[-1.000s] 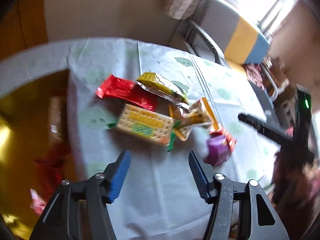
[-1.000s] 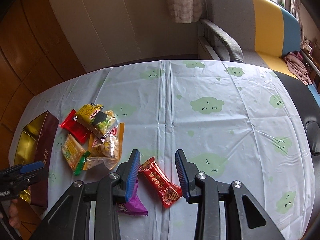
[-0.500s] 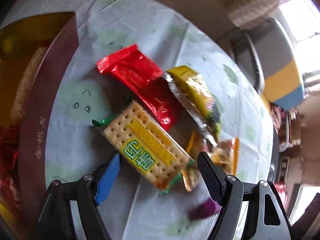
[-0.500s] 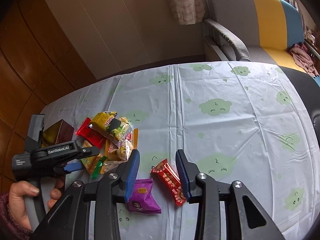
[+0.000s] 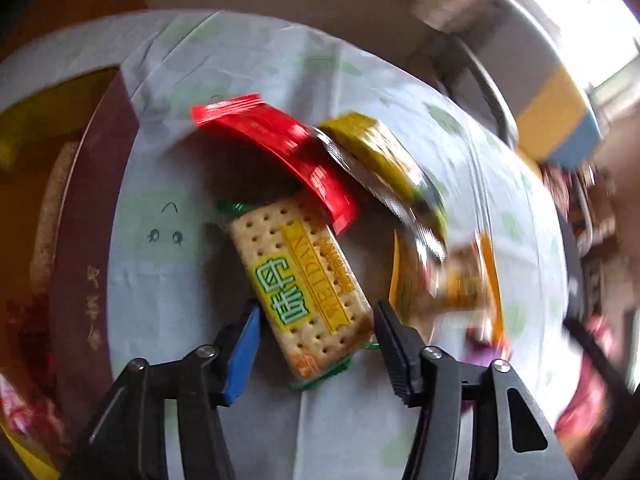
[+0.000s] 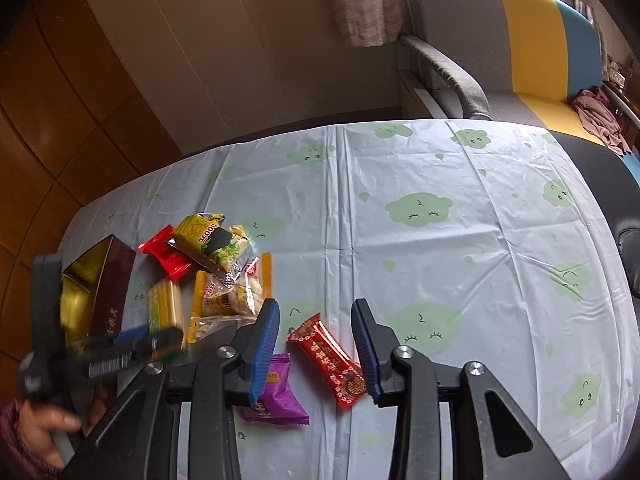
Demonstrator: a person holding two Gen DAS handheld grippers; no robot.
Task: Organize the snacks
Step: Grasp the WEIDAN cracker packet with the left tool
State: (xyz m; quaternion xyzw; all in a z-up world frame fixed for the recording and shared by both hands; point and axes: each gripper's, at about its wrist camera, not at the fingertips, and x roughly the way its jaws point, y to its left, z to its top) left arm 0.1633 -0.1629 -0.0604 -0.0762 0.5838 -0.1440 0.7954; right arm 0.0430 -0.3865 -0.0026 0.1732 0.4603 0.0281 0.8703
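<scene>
Yellow-and-green printed cracker packet (image 5: 302, 286), flat rectangular foil, lies on the pale cloud-print tablecloth (image 5: 172, 264) between the spread fingers of the left gripper (image 5: 316, 318), near end at 6 o'clock of the snack pile. Jaws straddle it, not yet touching. To do it well: likely lower a bit more, centre across the packet's narrow width, close gently so crackers don't crush, then carry to the dark red gold-lined box (image 5: 86, 248) at 9 o'clock. Left gripper is tilted down, close to the cloth, view blurred. Red foil pouch (image 5: 280, 148) at 12 o'clock overlaps the packet's far end, may drag. Right gripper (image 6: 316, 350) hovers level, jaws apart, above the red patterned candy wrapper (image 6: 330, 360); purple sachet (image 6: 276, 394) sits at its 7 o'clock.
</scene>
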